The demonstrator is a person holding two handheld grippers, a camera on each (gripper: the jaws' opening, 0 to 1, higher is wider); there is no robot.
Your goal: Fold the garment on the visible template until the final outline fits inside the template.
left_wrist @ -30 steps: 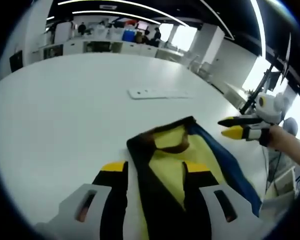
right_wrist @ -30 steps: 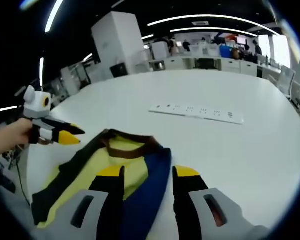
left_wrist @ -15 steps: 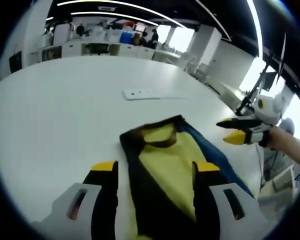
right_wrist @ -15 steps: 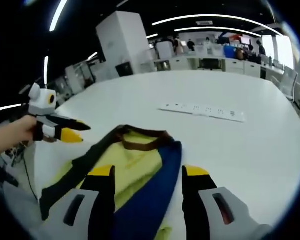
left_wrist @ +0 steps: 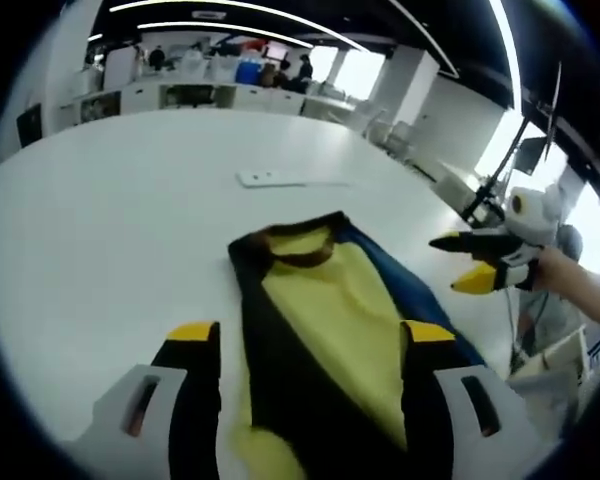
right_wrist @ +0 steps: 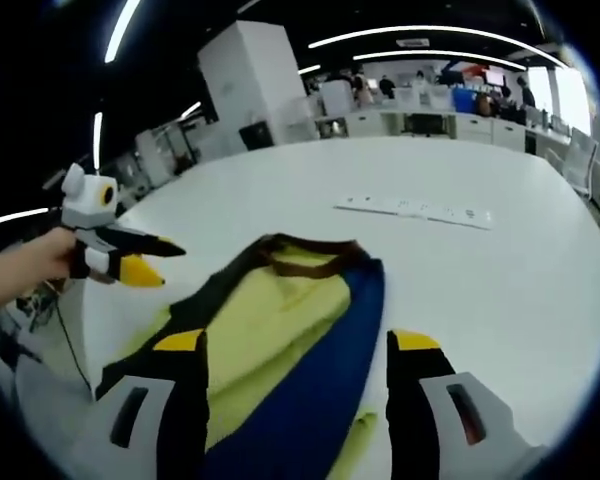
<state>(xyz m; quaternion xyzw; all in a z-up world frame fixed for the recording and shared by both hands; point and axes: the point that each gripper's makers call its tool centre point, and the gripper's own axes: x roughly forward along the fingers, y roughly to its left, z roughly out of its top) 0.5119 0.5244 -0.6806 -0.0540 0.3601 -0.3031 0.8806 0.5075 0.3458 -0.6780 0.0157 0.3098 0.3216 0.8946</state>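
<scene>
Lying flat, garment (left_wrist: 325, 330) on table (left_wrist: 110, 230)

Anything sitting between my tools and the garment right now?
Nothing visible does. The garment lies flat on the white table, running between the open jaws of both the left tool and the right tool. The power strip lies beyond it.
</scene>
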